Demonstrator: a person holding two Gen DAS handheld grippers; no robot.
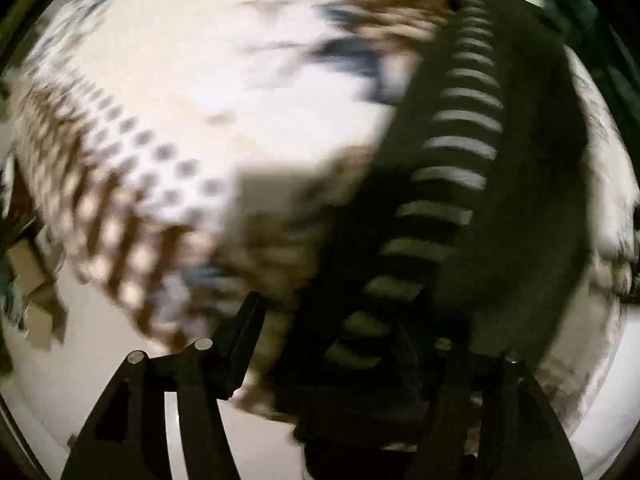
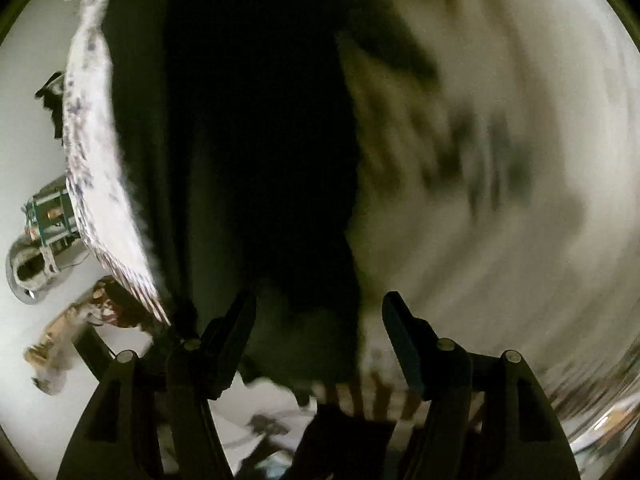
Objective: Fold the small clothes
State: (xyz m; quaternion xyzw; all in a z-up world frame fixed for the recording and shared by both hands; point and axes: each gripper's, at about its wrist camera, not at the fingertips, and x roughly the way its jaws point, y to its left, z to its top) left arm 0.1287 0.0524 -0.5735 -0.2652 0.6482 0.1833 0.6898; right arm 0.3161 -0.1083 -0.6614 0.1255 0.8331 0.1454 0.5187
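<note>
Both views are heavily motion-blurred. In the left wrist view a white cloth with brown checks and grey dots point(image 1: 168, 92) fills the frame, and a dark garment with pale stripes point(image 1: 452, 184) drapes over the right finger. My left gripper point(image 1: 320, 320) has its left finger point(image 1: 240, 344) clear; the right finger is hidden under cloth. In the right wrist view a dark garment point(image 2: 248, 140) hangs between the spread fingers of my right gripper point(image 2: 320, 320), beside a pale blurred cloth point(image 2: 500, 140). Whether either gripper pinches cloth is hidden.
A white surface point(image 2: 32, 92) shows at the left of the right wrist view, with a speckled white cloth edge point(image 2: 92, 160), a metal and green object point(image 2: 44, 236) and brown scraps point(image 2: 60, 336). Cardboard-coloured pieces point(image 1: 36, 292) lie at the left of the left wrist view.
</note>
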